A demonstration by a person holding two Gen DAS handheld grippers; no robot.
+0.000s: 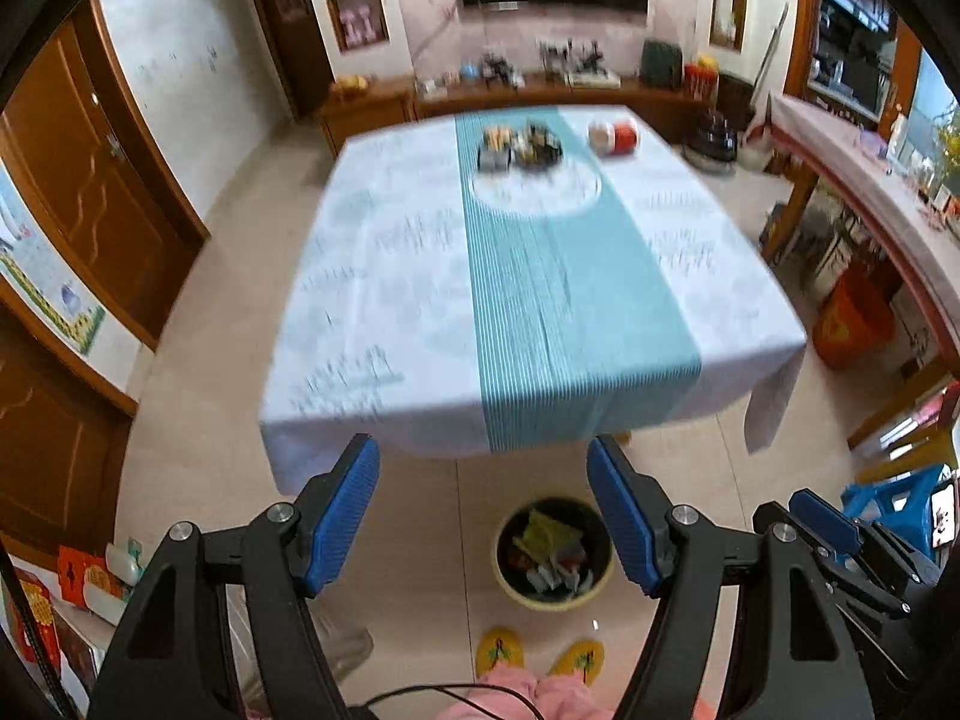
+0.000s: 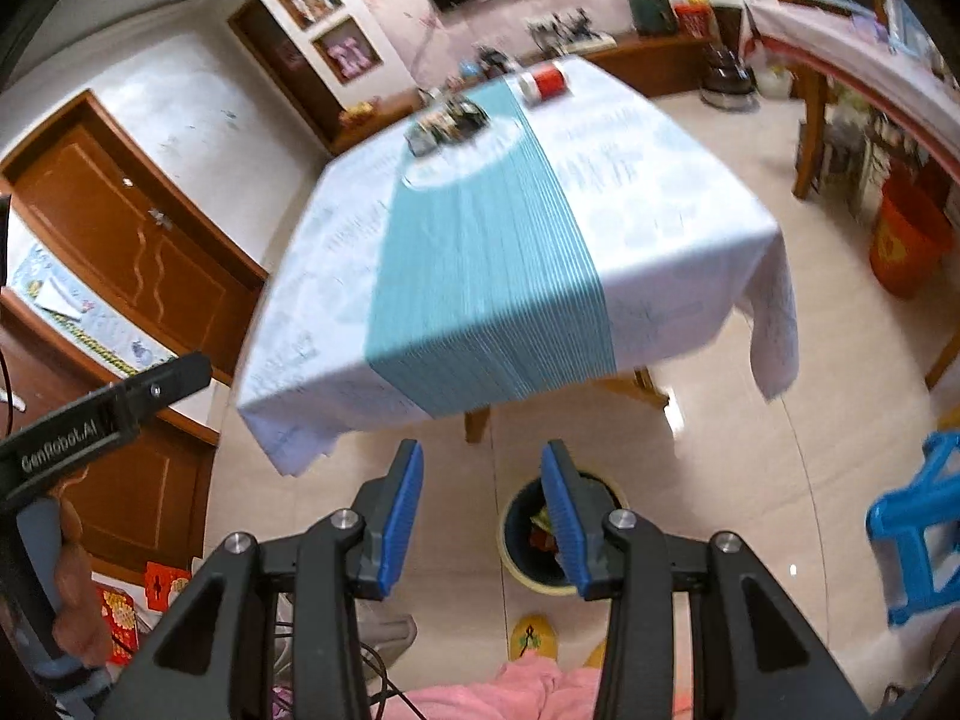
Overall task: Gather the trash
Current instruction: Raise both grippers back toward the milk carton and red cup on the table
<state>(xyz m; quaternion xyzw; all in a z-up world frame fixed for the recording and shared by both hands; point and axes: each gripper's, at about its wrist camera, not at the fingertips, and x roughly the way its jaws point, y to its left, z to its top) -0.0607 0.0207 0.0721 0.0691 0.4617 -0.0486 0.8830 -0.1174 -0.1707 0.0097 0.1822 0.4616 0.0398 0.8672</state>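
A round waste bin (image 1: pixel 553 552) with wrappers and scraps inside stands on the floor in front of the table. It also shows in the right wrist view (image 2: pixel 528 546), partly behind a finger. My left gripper (image 1: pixel 483 462) is open and empty, held above the bin near the table's front edge. My right gripper (image 2: pixel 483 468) is open and empty, also above the bin; it shows at the right of the left wrist view (image 1: pixel 828 516). The table (image 1: pixel 390 300) has a white cloth and a teal runner (image 1: pixel 558 312).
At the table's far end sit trays of small items (image 1: pixel 522 147) and a red and white can (image 1: pixel 615 137). A blue plastic stool (image 2: pixel 918 534) stands at the right, an orange bucket (image 2: pixel 906 246) further back. Yellow slippers (image 1: pixel 501 651) are below me.
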